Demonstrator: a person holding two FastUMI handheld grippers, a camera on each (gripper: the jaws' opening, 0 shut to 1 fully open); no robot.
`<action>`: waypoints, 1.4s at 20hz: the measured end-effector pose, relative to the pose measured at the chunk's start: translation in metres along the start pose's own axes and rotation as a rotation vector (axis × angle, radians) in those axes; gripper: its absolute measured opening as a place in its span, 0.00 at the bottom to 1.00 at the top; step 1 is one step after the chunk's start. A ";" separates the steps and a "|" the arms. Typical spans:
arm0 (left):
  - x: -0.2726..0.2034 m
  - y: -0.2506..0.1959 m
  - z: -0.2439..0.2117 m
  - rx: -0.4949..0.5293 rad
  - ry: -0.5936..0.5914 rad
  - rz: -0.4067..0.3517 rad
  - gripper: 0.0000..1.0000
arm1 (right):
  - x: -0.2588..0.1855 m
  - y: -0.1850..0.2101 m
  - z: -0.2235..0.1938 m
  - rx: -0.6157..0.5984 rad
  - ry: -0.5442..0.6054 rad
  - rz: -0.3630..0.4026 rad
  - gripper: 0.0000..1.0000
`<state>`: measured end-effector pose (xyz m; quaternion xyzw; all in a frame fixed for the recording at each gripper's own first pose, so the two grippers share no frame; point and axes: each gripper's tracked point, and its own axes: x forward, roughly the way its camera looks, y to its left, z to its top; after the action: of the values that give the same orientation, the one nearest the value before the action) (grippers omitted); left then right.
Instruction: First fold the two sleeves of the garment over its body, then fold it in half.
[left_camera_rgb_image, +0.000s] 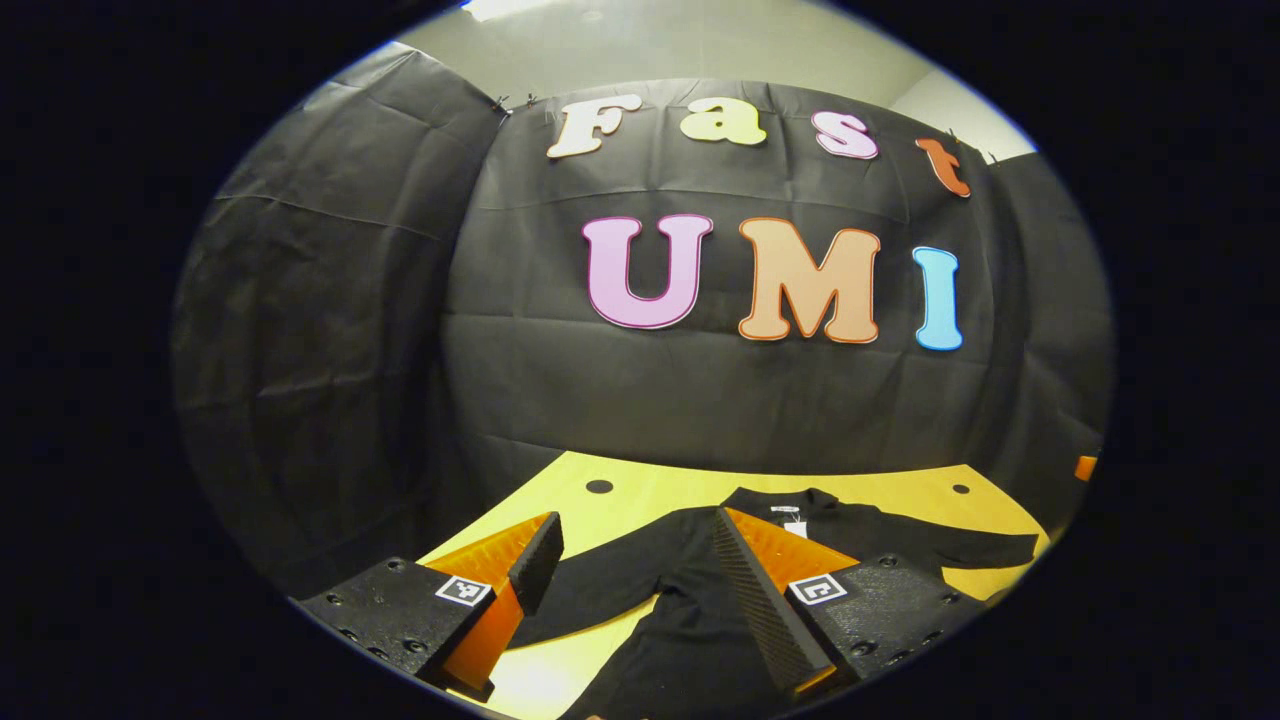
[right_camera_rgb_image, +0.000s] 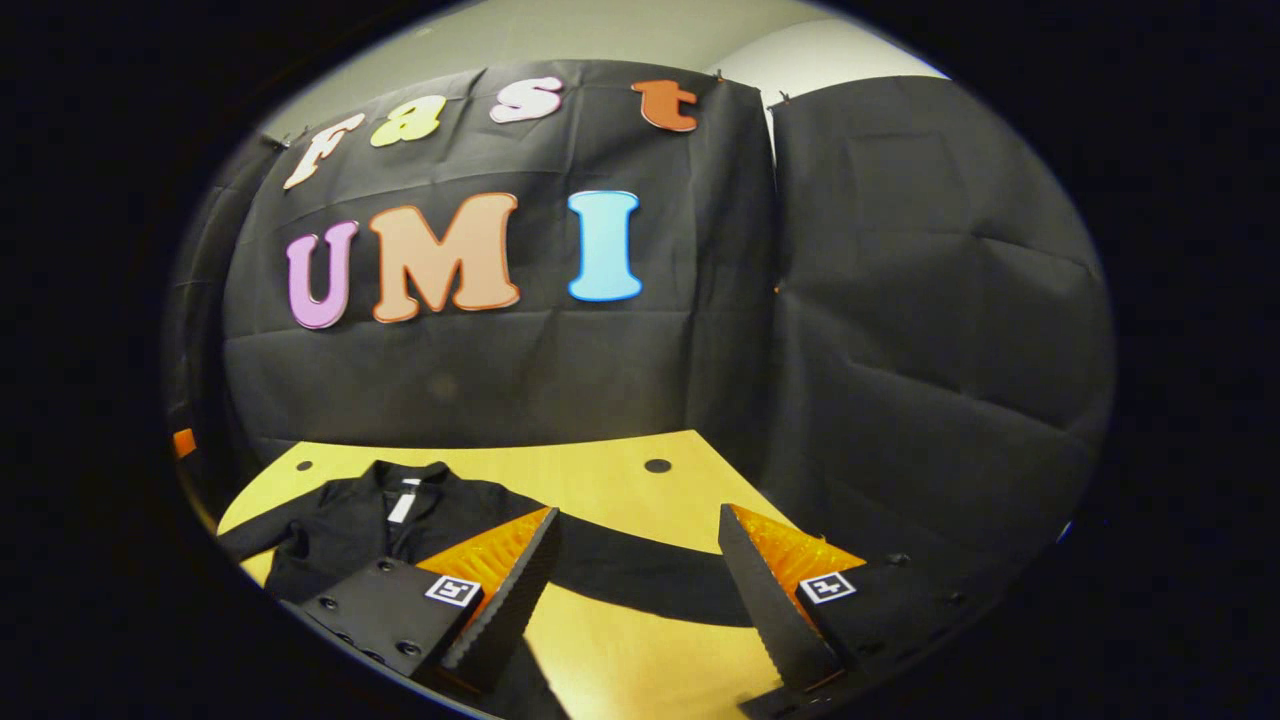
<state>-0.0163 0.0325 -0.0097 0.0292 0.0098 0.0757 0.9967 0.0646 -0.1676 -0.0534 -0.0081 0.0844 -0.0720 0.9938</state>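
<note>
Black shirt (left_camera_rgb_image: 690, 590): flat on table (left_camera_rgb_image: 650, 495), sleeves unfolded.
Left gripper (left_camera_rgb_image: 640, 590), right gripper (right_camera_rgb_image: 635, 590): jaws apart, empty.
Risk: thin sleeve (right_camera_rgb_image: 640, 575) may slip a shallow pinch.

Left tongs (left_camera_rgb_image: 640, 585) agape; right tongs (right_camera_rgb_image: 640, 590) agape

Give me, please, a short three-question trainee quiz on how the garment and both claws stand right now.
1. True or false: the left claw is shut on the black garment.
2. The sleeve seen between the right claw fingers is: A folded over the body, B stretched out flat, C hanging off the table.
3. Fill in: the garment's collar points toward the booth's ____.

Key: 1 false, both claws are open above the cloth; 2 B; 3 wall.
</note>
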 end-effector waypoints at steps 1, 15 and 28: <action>-0.002 -0.001 0.000 -0.003 0.002 0.005 0.92 | 0.010 -0.013 -0.006 0.002 0.022 -0.012 0.99; -0.021 -0.011 -0.006 0.001 0.006 0.135 0.92 | 0.118 -0.095 -0.121 -0.020 0.375 -0.032 1.00; -0.047 -0.024 -0.010 0.041 0.009 0.194 0.92 | 0.147 -0.098 -0.184 -0.033 0.552 -0.004 1.00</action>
<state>-0.0596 0.0021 -0.0208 0.0501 0.0127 0.1719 0.9838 0.1631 -0.2869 -0.2560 -0.0044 0.3530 -0.0719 0.9328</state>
